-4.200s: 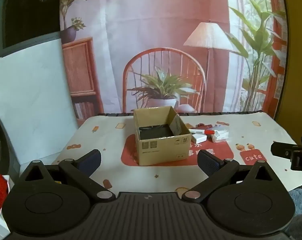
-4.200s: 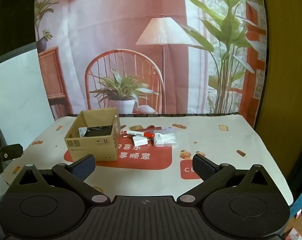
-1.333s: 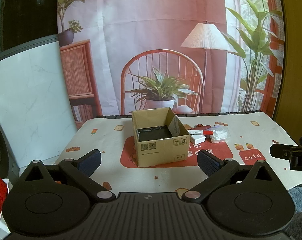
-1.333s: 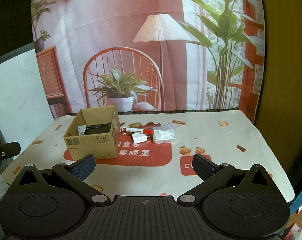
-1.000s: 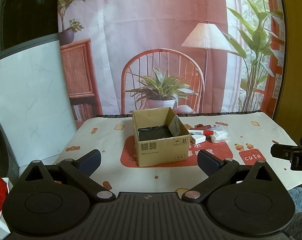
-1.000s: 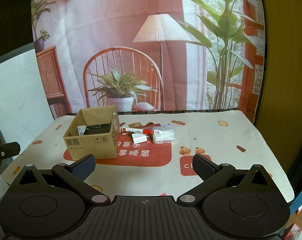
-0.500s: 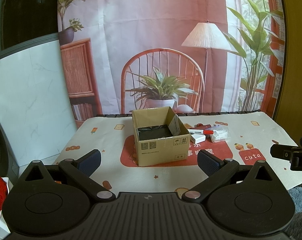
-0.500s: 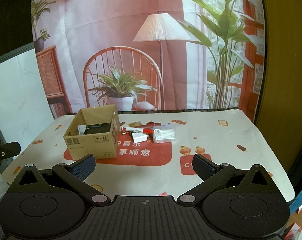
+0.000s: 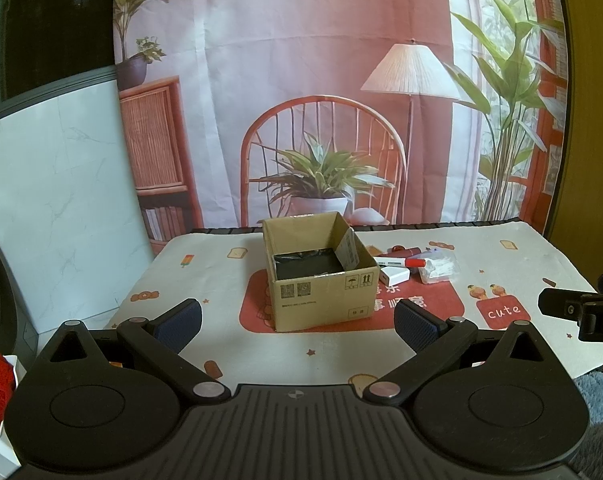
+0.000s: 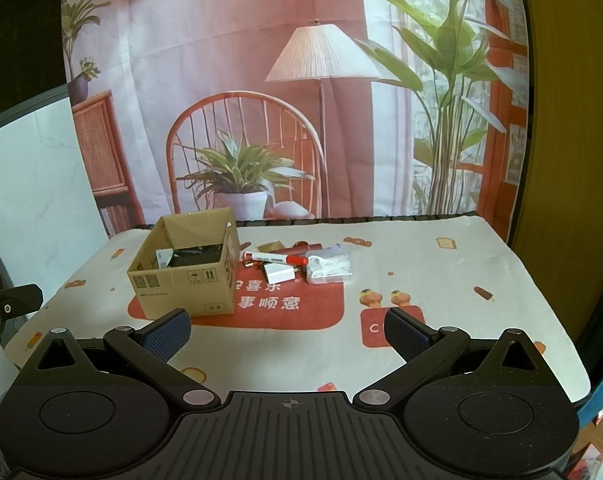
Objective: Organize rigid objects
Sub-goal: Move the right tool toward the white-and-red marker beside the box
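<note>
Both my grippers, left gripper (image 9: 297, 322) & right gripper (image 10: 287, 330), hang w/ jaws spread wide, holding nothing, above the near table edge. Open brown cardboard box (image 10: 189, 276) sits mid-table w/ something black inside, can't ID it. Red-capped white marker (image 10: 275, 258), small white block (image 10: 279, 273) & clear plastic packet (image 10: 328, 267) are clustered just right of it.

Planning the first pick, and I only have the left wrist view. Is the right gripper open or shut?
Observer: Open. The right gripper has its fingers wide apart with nothing between them.
Operator: Is there anything in the box besides the black item?
Observer: Yes. A white card leans at the left inner wall of the cardboard box, beside the black item.
</note>
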Demonstrator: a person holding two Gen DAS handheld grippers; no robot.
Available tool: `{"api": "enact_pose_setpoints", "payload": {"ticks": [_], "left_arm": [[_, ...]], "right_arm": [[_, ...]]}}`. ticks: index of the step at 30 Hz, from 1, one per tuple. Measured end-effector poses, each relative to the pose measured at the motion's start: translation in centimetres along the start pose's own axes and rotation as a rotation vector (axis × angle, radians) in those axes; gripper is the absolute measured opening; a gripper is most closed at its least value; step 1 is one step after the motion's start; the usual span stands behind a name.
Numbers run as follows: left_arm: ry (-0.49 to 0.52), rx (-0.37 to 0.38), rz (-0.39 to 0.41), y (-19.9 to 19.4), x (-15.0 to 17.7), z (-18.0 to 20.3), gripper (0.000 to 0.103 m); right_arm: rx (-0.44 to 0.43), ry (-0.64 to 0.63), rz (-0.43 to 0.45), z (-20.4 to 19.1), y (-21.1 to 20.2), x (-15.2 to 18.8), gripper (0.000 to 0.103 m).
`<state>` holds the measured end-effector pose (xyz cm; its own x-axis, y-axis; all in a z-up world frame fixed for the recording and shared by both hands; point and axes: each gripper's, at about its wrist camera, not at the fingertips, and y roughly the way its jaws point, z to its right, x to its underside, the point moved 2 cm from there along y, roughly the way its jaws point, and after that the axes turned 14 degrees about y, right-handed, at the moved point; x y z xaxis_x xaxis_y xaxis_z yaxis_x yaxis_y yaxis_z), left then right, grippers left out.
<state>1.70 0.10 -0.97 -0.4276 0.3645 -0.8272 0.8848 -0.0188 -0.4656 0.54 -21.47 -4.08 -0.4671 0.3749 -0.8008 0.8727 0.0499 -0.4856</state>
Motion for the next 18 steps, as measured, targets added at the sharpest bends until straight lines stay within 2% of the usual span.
{"api": "enact_pose_setpoints", "payload": {"ticks": [15,18], "left_arm": [[-0.016,0.011,-0.019,1.7,-0.8,-0.5,0.103],[-0.012,0.015,-0.03,2.9,-1.3,-0.7,0.103]], "right_arm": [[-0.021,0.012,-0.014,0.8,1.6,-0.3,0.103],[-0.059,0.038,-0.004,1.2,2.1,-1.3,0.103]]}}
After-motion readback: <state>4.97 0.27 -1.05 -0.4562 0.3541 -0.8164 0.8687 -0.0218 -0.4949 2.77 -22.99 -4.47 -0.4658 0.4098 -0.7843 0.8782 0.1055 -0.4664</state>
